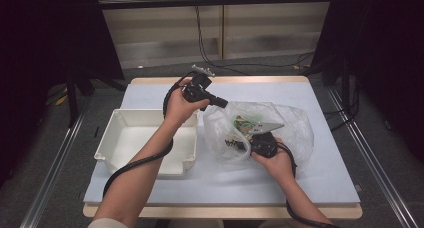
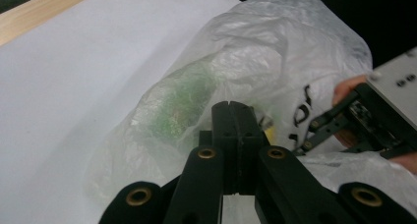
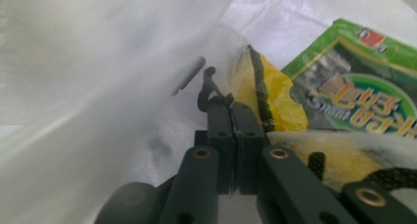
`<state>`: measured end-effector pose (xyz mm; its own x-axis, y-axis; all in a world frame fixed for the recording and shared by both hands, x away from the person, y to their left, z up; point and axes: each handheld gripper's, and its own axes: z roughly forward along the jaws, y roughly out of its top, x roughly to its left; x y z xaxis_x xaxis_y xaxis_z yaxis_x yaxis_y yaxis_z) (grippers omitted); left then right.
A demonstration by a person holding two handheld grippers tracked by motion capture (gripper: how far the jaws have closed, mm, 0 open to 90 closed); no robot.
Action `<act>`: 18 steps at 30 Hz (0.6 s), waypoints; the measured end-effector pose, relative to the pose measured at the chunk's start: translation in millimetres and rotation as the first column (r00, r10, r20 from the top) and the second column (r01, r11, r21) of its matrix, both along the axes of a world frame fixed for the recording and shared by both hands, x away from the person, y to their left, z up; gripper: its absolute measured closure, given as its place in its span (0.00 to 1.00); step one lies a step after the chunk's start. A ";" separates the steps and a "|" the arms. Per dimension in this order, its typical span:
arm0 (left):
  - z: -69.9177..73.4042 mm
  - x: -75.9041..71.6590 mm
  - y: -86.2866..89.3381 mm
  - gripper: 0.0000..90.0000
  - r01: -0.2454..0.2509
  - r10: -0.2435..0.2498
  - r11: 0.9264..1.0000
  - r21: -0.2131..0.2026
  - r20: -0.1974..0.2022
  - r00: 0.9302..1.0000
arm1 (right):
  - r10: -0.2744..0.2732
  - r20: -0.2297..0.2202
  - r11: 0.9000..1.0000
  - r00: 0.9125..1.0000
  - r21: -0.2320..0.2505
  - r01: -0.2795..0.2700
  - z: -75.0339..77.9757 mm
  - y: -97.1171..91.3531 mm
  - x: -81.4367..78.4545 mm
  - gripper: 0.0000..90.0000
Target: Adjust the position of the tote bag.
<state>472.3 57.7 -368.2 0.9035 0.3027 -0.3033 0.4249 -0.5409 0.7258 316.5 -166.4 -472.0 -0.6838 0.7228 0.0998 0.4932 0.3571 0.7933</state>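
High view: my left gripper [image 1: 221, 102] was up at the bag's [image 1: 295, 125] top-left edge, jaws pressed together, prob. pinching a fold of film there. My right gripper [image 1: 239, 139] sat at the bag's near-left side, nose under the plastic, left of the green packet [image 1: 245, 123] showing through it. White bin [image 1: 112, 138] stood just left of the bag on the blue-white mat [image 1: 320, 178], apart from it.

Left gripper view: jaws of the left gripper [image 2: 235, 106] tight together against the bag [image 2: 275, 52], tips at the film; whether film was actually caught btwn them I couldn't tell. A green smear [image 2: 182, 96] showed through the plastic, no more detail. My other gripper [image 2: 344, 123] was off to the side, right at the bag.

Right gripper view: right gripper [image 3: 230, 108] jaws shut, a thin pinch of clear film at the tips. This view gave what the others didn't: green packet [image 3: 354, 86] w/ print, and yellow packets [image 3: 275, 94] w/ dark trim, lying just beside the jaws.

Judgement: step was opening the bag mouth. To do it well: keep both pinches on film alone, pull apart gently & evenly, left lifting, so plastic doesn't tear or slip.
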 end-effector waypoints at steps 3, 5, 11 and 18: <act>-3.3 4.2 1.2 1.00 -0.016 0.016 1.000 0.009 0.006 1.000 | 0.009 -0.012 1.000 1.000 0.000 -0.009 -2.6 -0.5 -8.8 1.00; -5.2 7.6 1.1 1.00 -0.031 0.031 0.999 0.020 0.005 1.000 | 0.013 -0.018 1.000 1.000 0.001 -0.013 -5.4 -2.8 -15.3 1.00; -13.1 16.9 -3.1 1.00 -0.052 0.052 0.998 0.032 0.003 0.999 | 0.015 -0.041 1.000 0.999 0.012 -0.014 -13.4 -12.6 -34.0 1.00; -20.2 23.1 -1.4 1.00 -0.069 0.069 0.996 0.059 0.001 0.998 | 0.031 -0.054 1.000 0.998 -0.002 -0.031 -16.8 -18.7 -50.8 1.00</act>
<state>495.4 56.3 -388.4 0.8796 0.3816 -0.2842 0.4635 -0.5525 0.6928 265.7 -185.1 -488.8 -0.6993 0.7019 0.1352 0.5243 0.3752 0.7644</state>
